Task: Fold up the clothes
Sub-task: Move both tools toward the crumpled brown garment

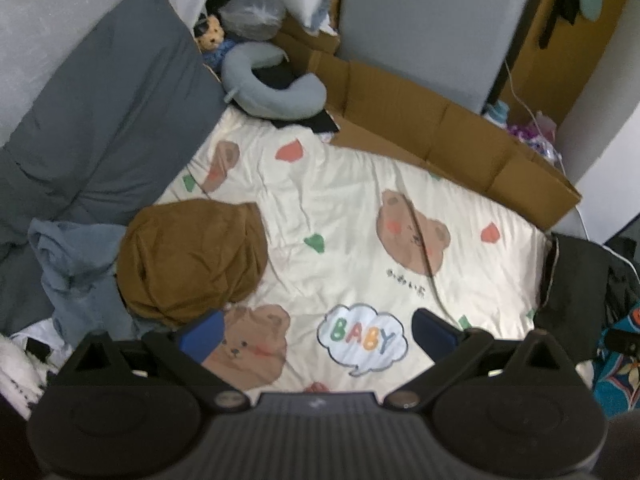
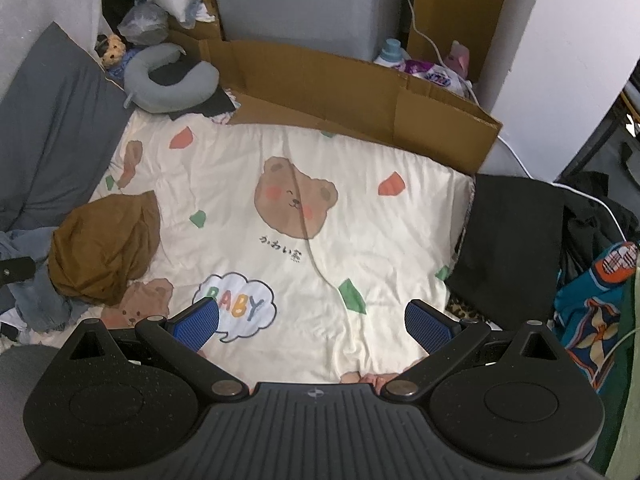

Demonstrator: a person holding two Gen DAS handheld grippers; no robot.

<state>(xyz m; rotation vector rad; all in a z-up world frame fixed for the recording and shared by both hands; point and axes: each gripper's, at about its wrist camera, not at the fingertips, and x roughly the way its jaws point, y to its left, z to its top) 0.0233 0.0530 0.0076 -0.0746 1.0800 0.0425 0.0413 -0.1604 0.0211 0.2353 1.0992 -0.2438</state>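
A crumpled brown garment [image 1: 192,260] [image 2: 104,248] lies on the left of a cream bear-print blanket [image 1: 340,200] [image 2: 360,220]. A grey-blue garment [image 1: 76,272] [image 2: 32,292] is heaped beside it, further left. A folded black garment [image 1: 572,280] [image 2: 516,248] rests at the blanket's right edge. My left gripper [image 1: 316,330] hovers open over the blanket's near part, its left finger just below the brown garment. My right gripper [image 2: 312,320] is open too, above the "BABY" print, holding nothing.
A grey pillow [image 1: 108,100] lines the left side. A grey neck pillow [image 1: 272,84] and a plush toy [image 1: 210,32] sit at the back. Flattened cardboard [image 1: 440,128] [image 2: 340,84] borders the far edge. Patterned teal fabric [image 2: 592,312] lies far right, with a white cable [image 2: 592,200] nearby.
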